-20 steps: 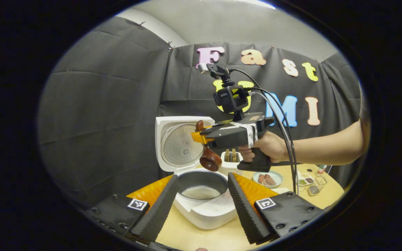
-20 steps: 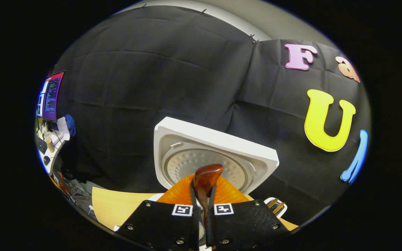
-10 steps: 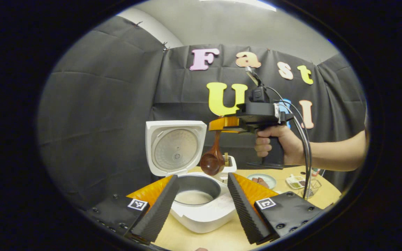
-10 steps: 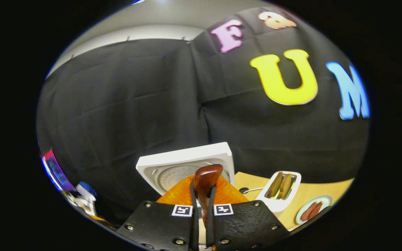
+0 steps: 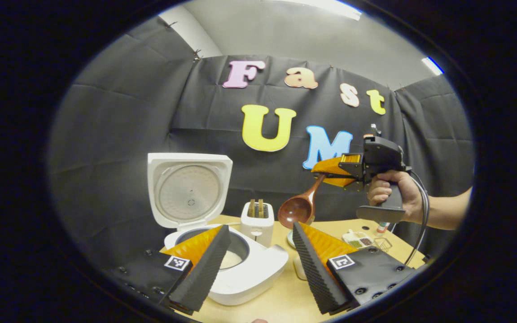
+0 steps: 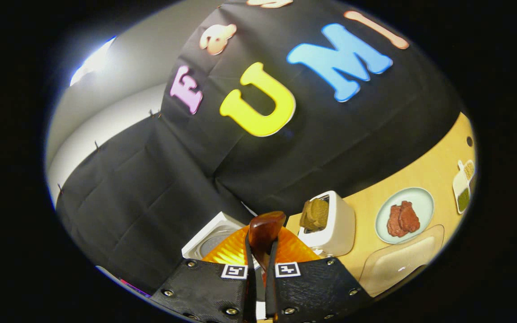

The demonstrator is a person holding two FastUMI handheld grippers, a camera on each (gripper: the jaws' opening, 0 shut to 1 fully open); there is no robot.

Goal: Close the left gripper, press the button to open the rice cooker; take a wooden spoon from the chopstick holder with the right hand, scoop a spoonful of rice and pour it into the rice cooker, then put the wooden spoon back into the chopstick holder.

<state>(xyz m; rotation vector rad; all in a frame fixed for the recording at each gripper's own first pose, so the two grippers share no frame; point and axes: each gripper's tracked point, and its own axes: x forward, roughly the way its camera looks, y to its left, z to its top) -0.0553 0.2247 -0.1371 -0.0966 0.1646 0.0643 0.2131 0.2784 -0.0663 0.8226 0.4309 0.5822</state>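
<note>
Right gripper (image 6: 258, 262) clamps wooden spoon (image 5: 301, 204) handle; left gripper (image 5: 258, 258) wide open, empty. Risk: tilted spoon snags chopstick holder (image 5: 256, 223) rim on reinsertion.

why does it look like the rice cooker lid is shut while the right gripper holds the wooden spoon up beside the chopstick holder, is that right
Not quite: the rice cooker lid stands open, as the left gripper view shows. The rest holds: the right gripper grips the wooden spoon in the air beside the chopstick holder.
</note>
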